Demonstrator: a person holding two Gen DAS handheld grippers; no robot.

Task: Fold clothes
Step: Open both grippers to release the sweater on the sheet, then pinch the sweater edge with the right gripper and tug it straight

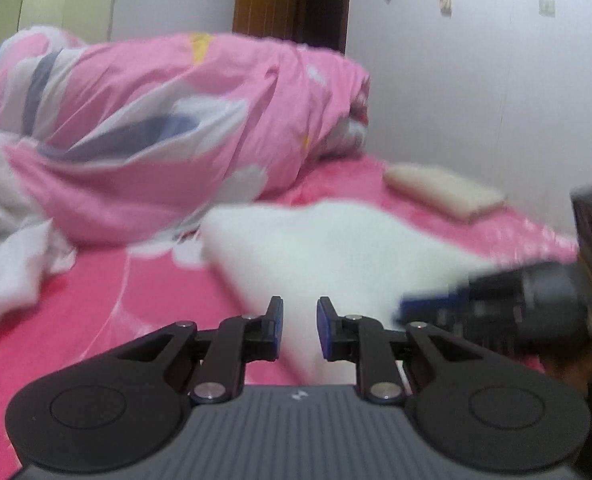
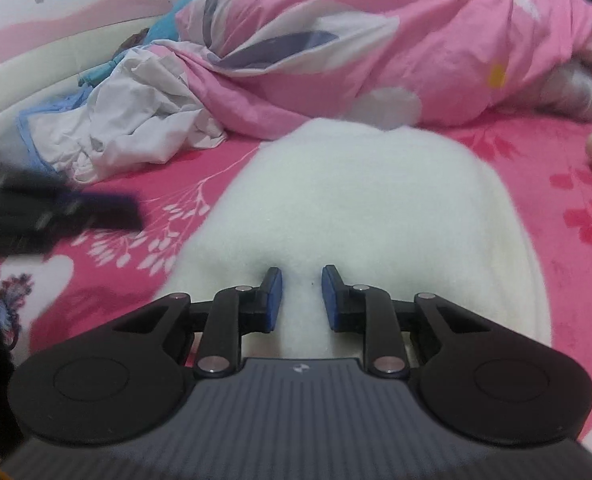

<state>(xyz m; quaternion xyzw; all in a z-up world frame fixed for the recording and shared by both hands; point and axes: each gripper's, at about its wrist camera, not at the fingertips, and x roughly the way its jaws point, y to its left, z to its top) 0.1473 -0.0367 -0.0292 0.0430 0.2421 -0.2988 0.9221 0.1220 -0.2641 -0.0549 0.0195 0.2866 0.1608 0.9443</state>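
Note:
A white fleecy garment (image 1: 327, 252) (image 2: 355, 200) lies spread on the pink bed sheet. My left gripper (image 1: 299, 312) hovers over its near edge, open, with nothing between its fingers. My right gripper (image 2: 301, 284) is over the garment's near part, also open and holding nothing. In the left wrist view the right gripper (image 1: 515, 304) shows blurred at the right, over the garment's right side. From the right wrist camera, the left gripper (image 2: 56, 212) appears as a dark blur at the left, just off the garment.
A bunched pink quilt (image 1: 168, 120) (image 2: 375, 52) fills the far side of the bed. Crumpled white clothes (image 2: 136, 120) (image 1: 12, 256) lie at the left. A folded cream cloth (image 1: 443, 192) sits by the wall. Pink sheet (image 1: 96, 320) shows around the garment.

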